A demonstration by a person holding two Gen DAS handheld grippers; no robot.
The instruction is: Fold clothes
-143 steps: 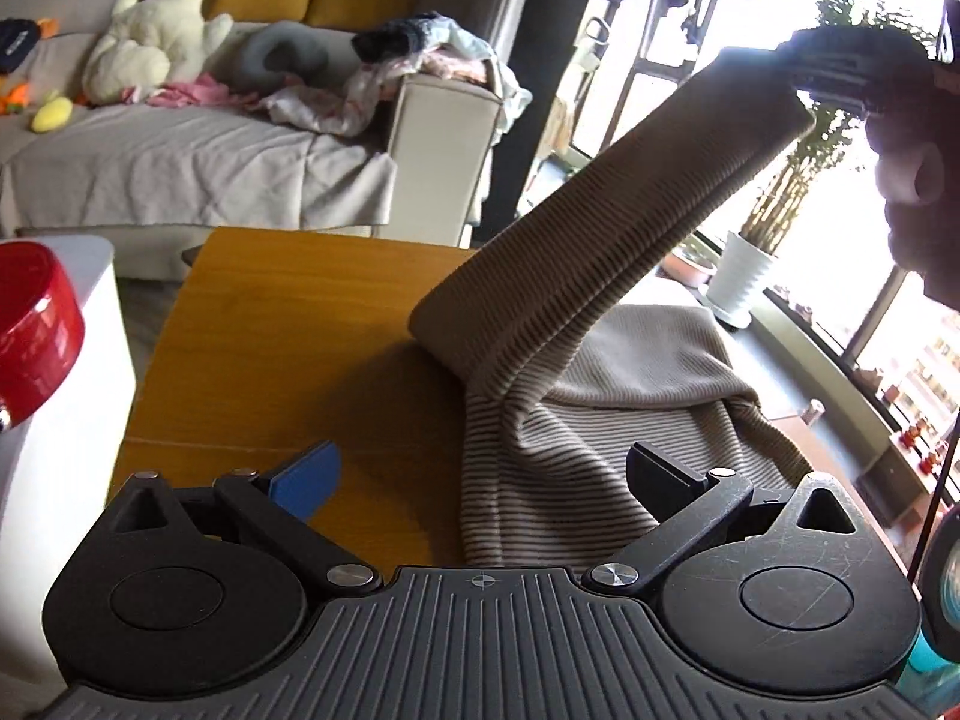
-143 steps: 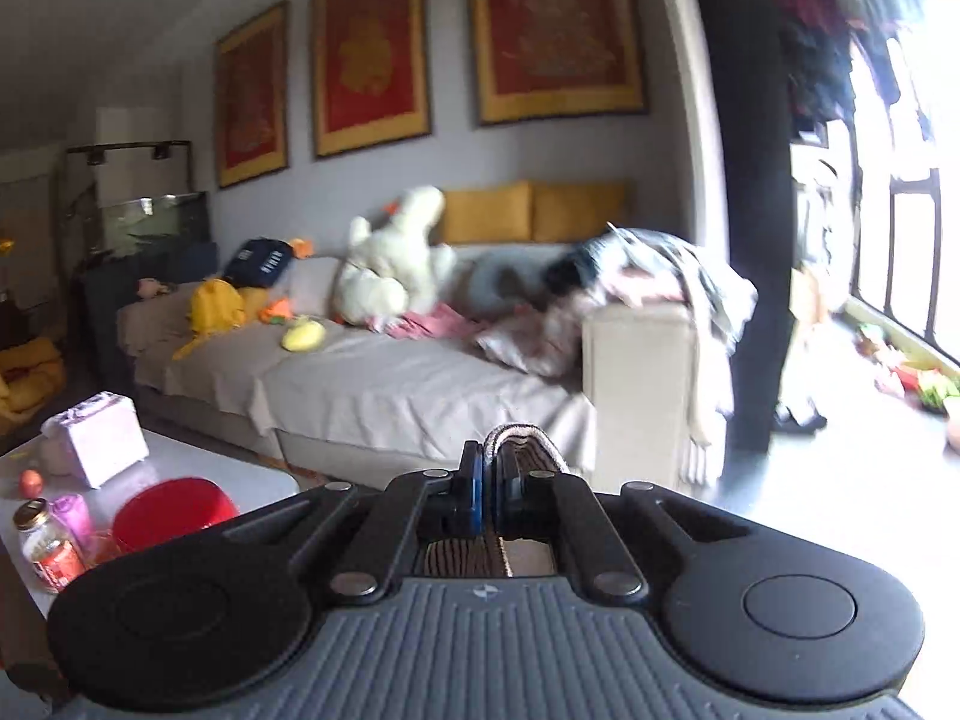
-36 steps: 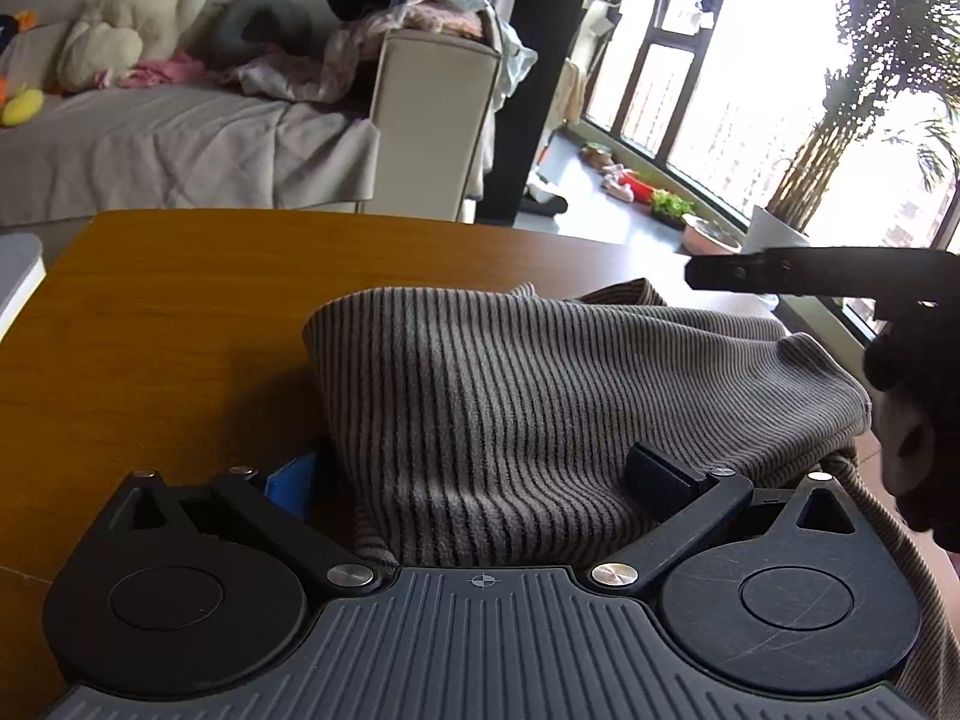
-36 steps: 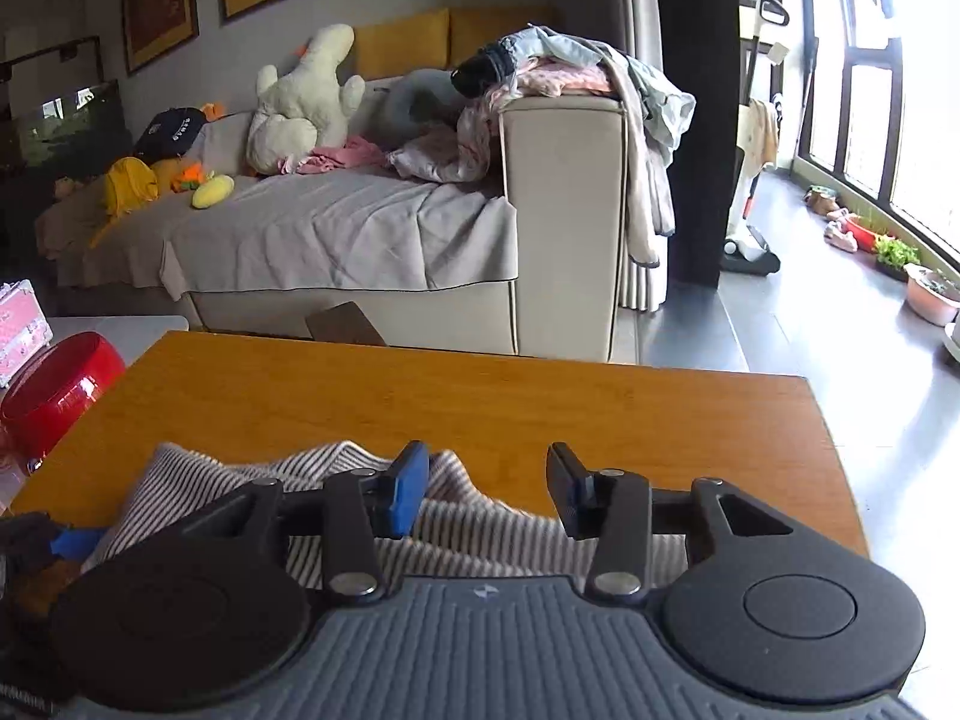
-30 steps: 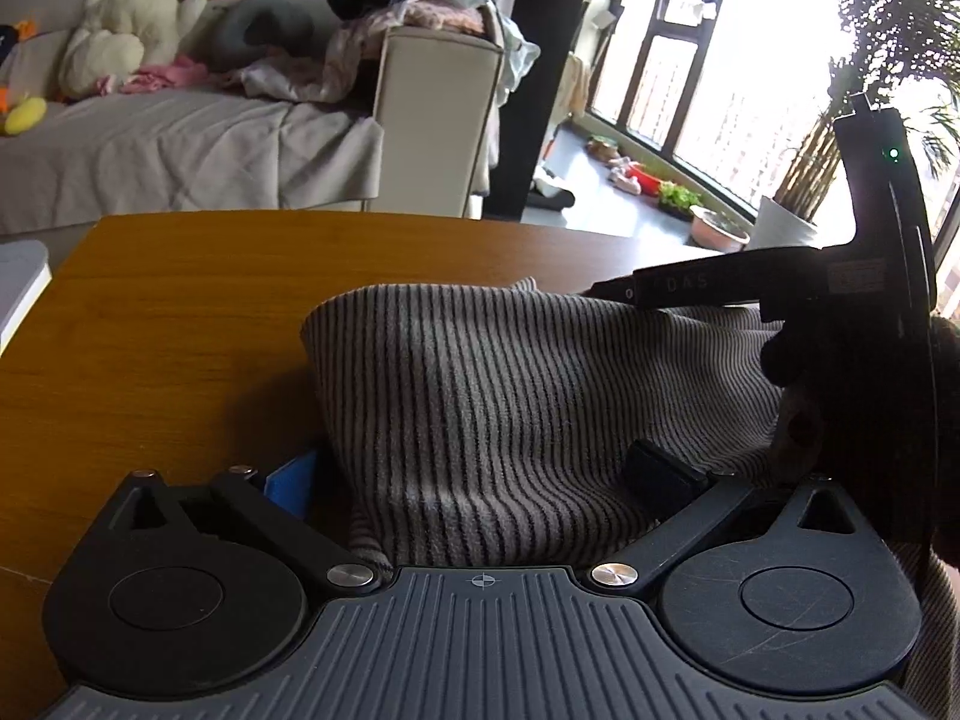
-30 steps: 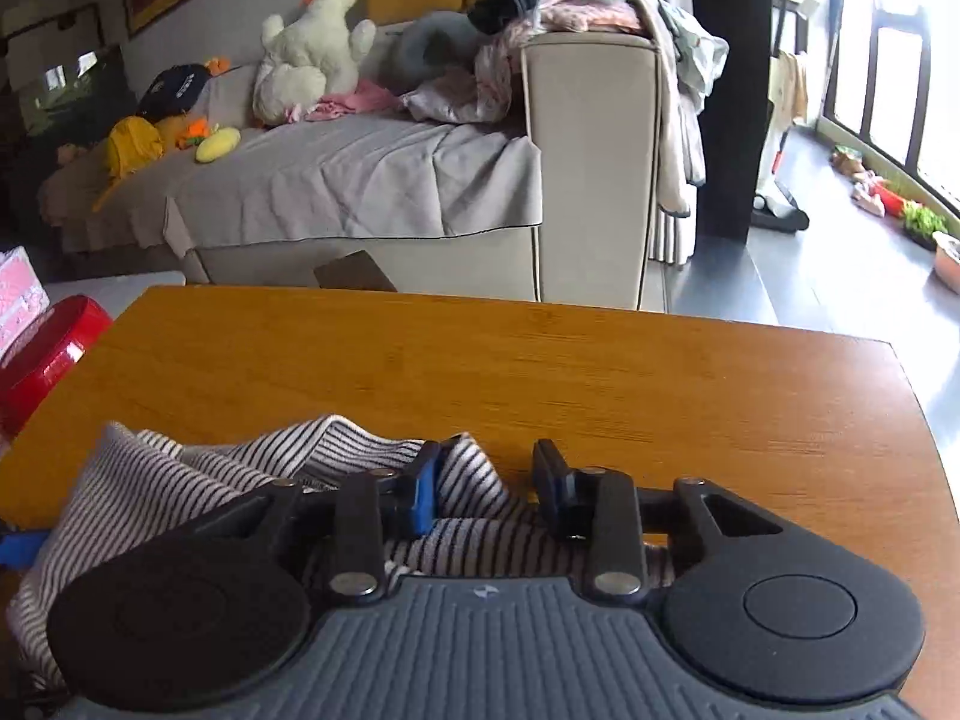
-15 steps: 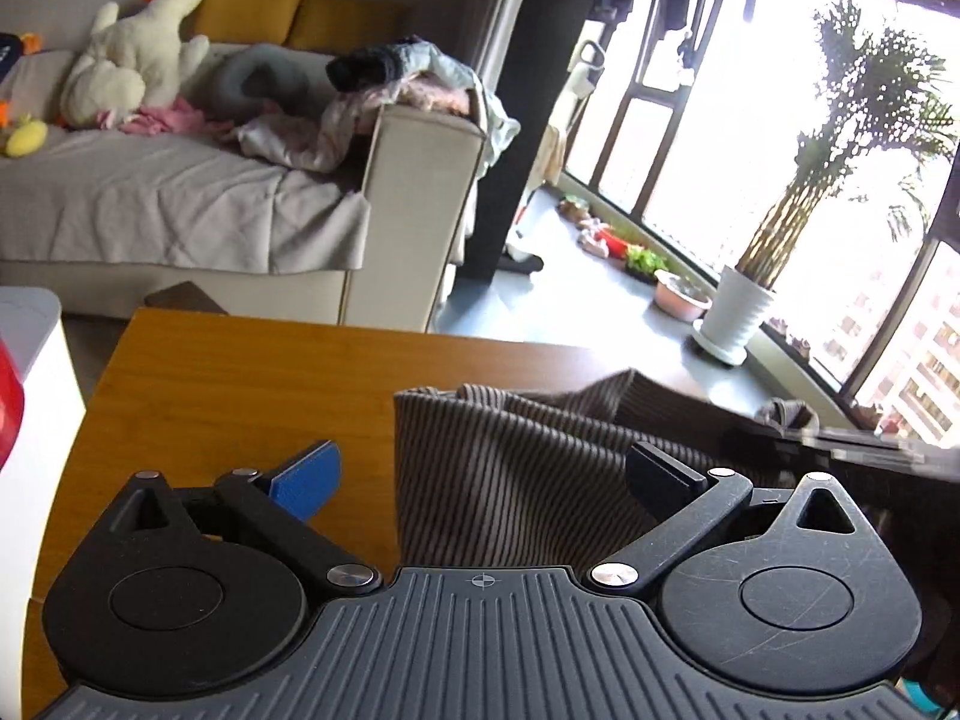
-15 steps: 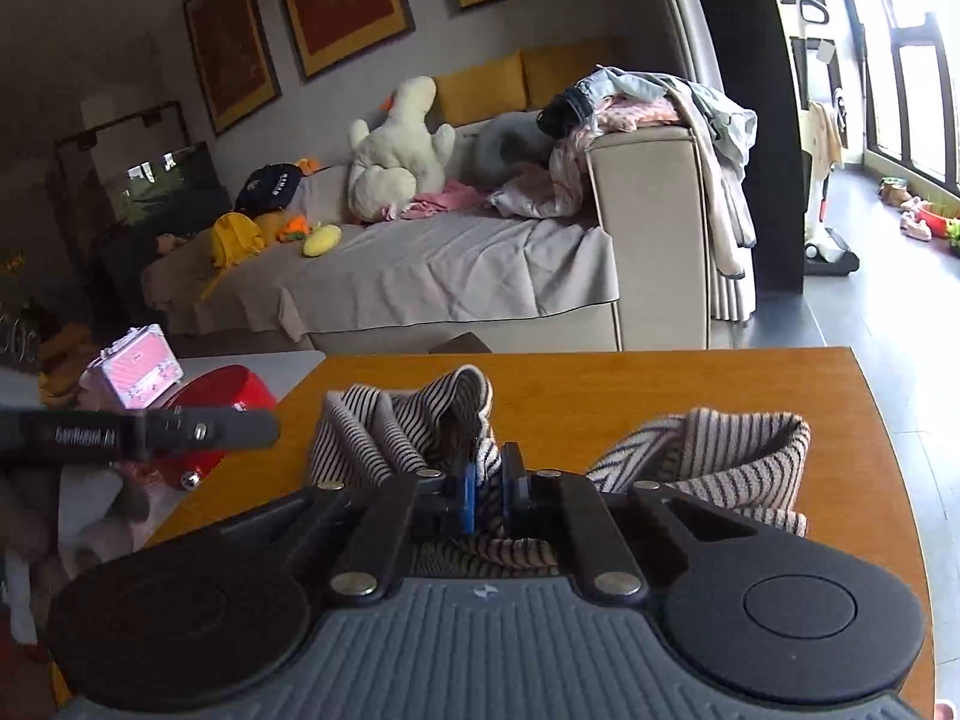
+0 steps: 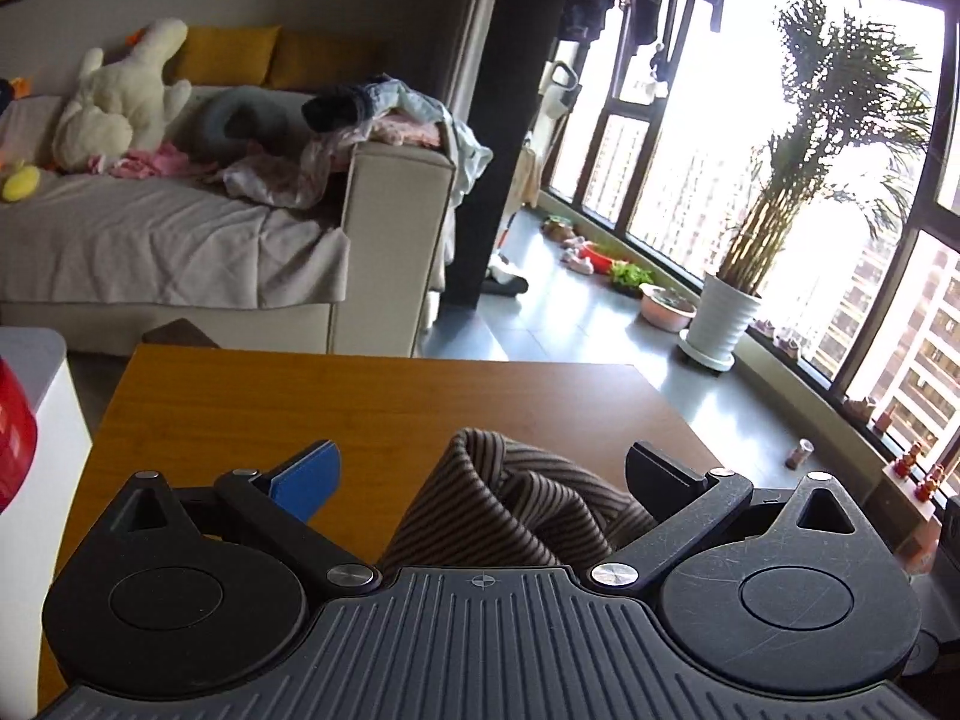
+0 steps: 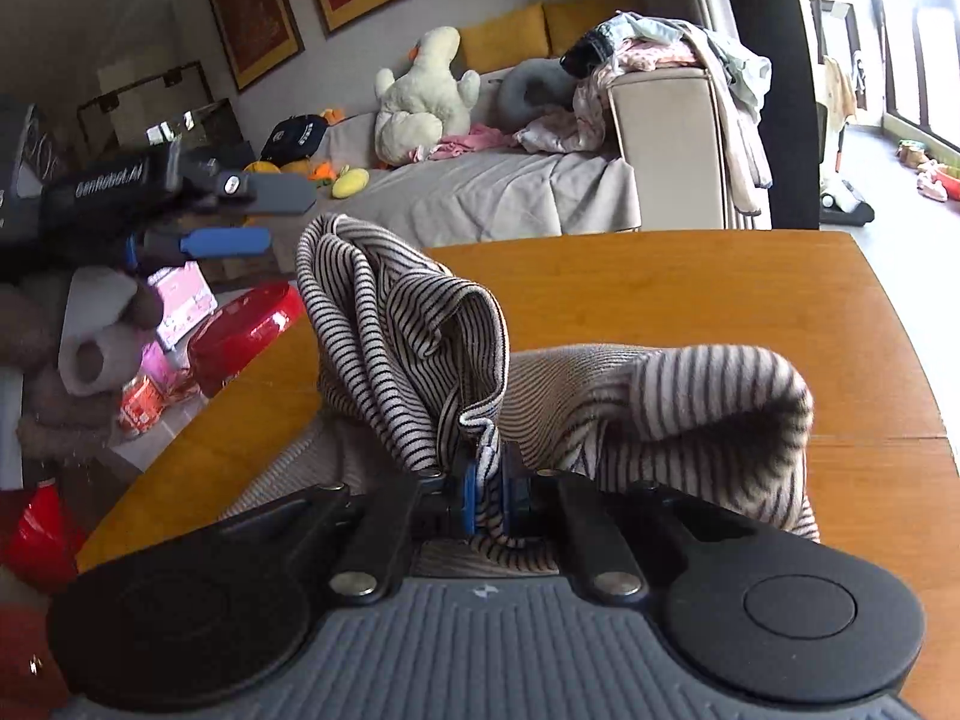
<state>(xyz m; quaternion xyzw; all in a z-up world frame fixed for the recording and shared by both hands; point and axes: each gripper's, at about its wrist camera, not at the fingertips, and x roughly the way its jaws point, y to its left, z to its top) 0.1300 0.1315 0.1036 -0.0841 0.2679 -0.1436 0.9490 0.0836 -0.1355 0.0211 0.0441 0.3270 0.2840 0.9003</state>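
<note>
A beige knit garment with dark stripes (image 10: 414, 324) is bunched on the wooden table (image 10: 690, 300), one fold raised in a peak. My right gripper (image 10: 486, 480) is shut on that fold's edge, with cloth pinched between the blue pads. In the left wrist view the same garment (image 9: 516, 510) rises between the spread fingers of my left gripper (image 9: 480, 462), which is open and not pinching it. The right wrist view also shows the left gripper (image 10: 288, 216), held in a hand above the table's left edge, jaws apart and nothing between them.
A red bowl (image 10: 240, 324) and a pink box (image 10: 180, 300) sit on a white side table to the left. A sofa (image 9: 180, 240) piled with clothes and a plush toy stands beyond the table. A potted plant (image 9: 726, 312) is by the window.
My right gripper has closed on the garment's edge and lifted it into a peak. My left gripper stayed open and rose, pulling back from the cloth.
</note>
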